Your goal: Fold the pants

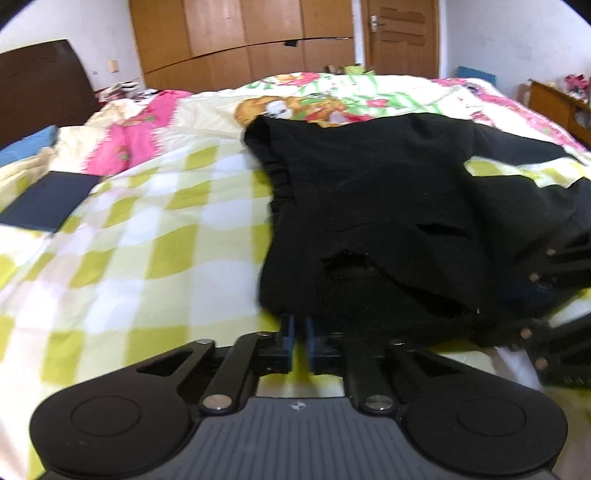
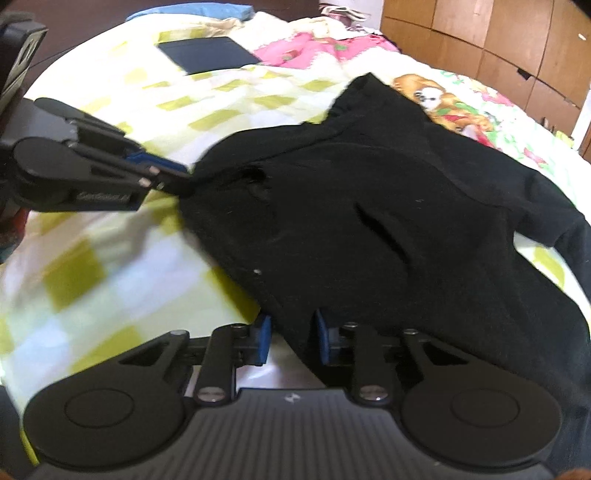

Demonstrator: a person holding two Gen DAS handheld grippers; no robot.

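Note:
Black pants [image 1: 369, 206] lie spread on the checked quilt [image 1: 147, 240], the elastic waistband towards the left. My left gripper [image 1: 299, 326] sits at the near edge of the waist, its blue pads almost together and pinching the cloth. In the right wrist view the same gripper [image 2: 183, 181] comes in from the left and bites the pants' [image 2: 369, 206] edge. My right gripper [image 2: 291, 328] has a bunch of black cloth filling the gap between its pads, further along the near edge. Its black linkage [image 1: 554, 266] shows at the right of the left wrist view, with the tips hidden in the fabric.
A flat dark blue item [image 1: 48, 203] lies on the bed at the left, near a blue pillow [image 1: 26, 144] and a dark headboard [image 1: 40, 81]. A wooden wardrobe [image 1: 240, 37] and a door [image 1: 402, 33] stand behind. A wooden side table [image 1: 554, 99] is at the right.

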